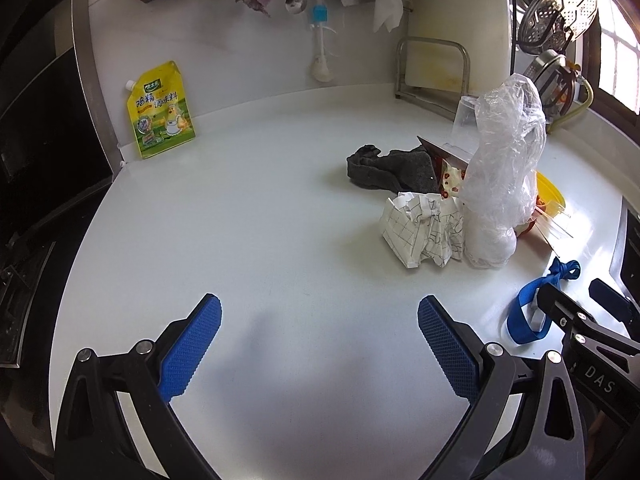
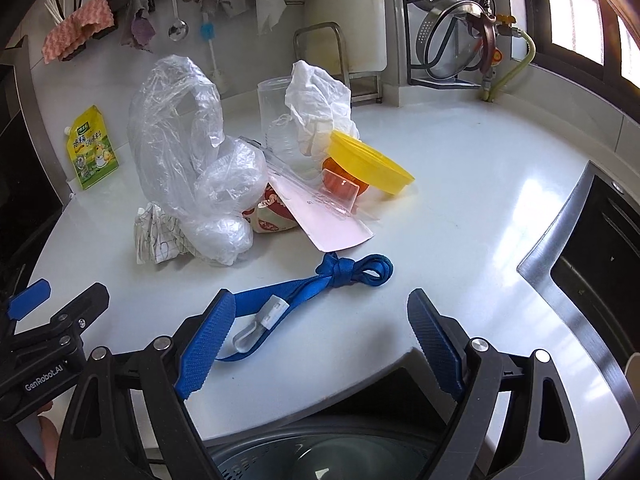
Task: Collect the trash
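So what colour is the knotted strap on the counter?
Blue strap, with a clear plastic clip; clearest in the right wrist view.

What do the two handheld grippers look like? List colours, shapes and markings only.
The left gripper and the right gripper match: black triangular linkage arms with cut-outs, silver round pivot pins, and blue cross-hatched finger pads. White lettering reads "GenRobot.AI" on the left one's body and "DAS" on the right's. No cables or sleeves show.

yellow pouch (image 1: 162, 110): "鸡精 调味料" | left gripper (image 2: 44, 376): "GenRobot.AI" | right gripper (image 1: 598, 380): "DAS", possibly cut off
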`<state>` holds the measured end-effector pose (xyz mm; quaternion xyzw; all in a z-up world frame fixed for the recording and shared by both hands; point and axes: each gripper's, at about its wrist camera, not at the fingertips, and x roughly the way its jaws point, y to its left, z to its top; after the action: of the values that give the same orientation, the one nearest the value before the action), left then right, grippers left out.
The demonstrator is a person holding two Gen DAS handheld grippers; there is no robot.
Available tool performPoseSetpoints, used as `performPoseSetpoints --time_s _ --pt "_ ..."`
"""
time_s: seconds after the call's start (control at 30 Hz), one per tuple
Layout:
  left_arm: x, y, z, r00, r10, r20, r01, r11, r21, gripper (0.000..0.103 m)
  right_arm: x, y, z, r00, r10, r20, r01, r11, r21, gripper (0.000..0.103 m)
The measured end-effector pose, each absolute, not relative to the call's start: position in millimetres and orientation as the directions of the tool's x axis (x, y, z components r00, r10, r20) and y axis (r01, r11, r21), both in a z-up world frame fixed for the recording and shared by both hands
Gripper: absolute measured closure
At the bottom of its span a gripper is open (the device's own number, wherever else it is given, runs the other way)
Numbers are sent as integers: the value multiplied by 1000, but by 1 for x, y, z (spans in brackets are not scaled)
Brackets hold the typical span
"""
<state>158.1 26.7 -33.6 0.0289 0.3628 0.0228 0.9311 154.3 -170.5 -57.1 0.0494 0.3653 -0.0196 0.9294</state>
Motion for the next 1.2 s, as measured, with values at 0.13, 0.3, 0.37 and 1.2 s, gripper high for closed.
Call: performPoseSetpoints --time_s 0.13,0.3,0.37,1.2 --pt "163 26 -35 730 67 -680 -32 997 64 6 161 -171 -63 716 -26 -698 90 994 55 19" --pt "172 22 -37 724 48 -688 -33 999 34 6 162 -173 -64 733 -36 -679 92 995 47 26" --pt "176 20 -38 721 54 -691 -36 999 40 6 162 -170 -63 737 -46 -674 80 997 19 41" --pt "213 9 -22 703 -29 -711 -19 998 -59 6 156 -193 -61 751 4 -660 54 996 68 96"
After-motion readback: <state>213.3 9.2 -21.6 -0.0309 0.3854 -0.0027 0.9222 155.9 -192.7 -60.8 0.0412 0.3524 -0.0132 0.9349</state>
